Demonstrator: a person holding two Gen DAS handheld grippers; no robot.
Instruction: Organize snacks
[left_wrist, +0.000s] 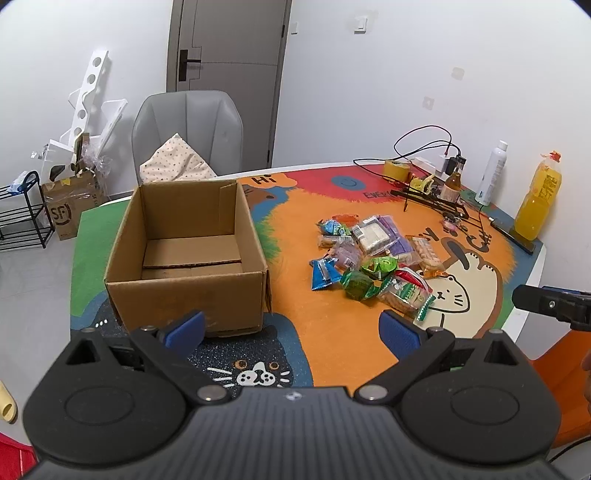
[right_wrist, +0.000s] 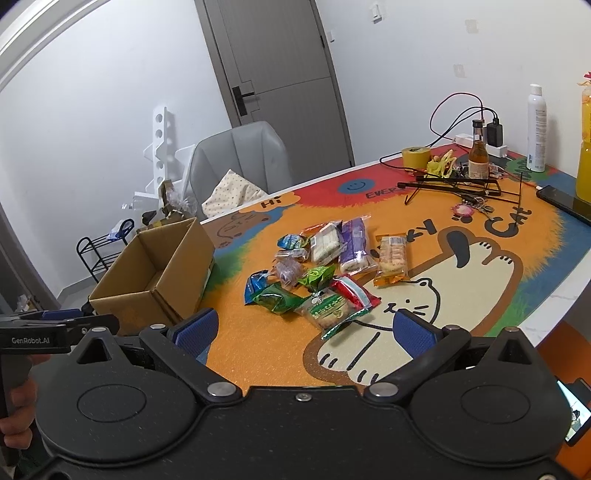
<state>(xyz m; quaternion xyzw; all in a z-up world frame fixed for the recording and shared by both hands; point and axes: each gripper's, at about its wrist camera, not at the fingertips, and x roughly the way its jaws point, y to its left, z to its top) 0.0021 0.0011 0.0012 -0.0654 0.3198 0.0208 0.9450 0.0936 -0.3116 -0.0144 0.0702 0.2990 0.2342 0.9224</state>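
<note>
Cardboard box (left_wrist: 184, 254) sits empty ahead-left of the left gripper (left_wrist: 291, 328), whose jaws are spread wide with nothing between them. The right gripper (right_wrist: 303, 332) is just as released, and the snack pile (right_wrist: 325, 266) lies right before it. Crinkly overlapping wrappers could slip or drag neighbours. One box; roughly a dozen packets.

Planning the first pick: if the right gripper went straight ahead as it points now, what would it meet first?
Probably the green-and-white cracker packet at the snack pile's near edge; the right gripper is open, with bare mat before it. Depth is uncertain.
</note>
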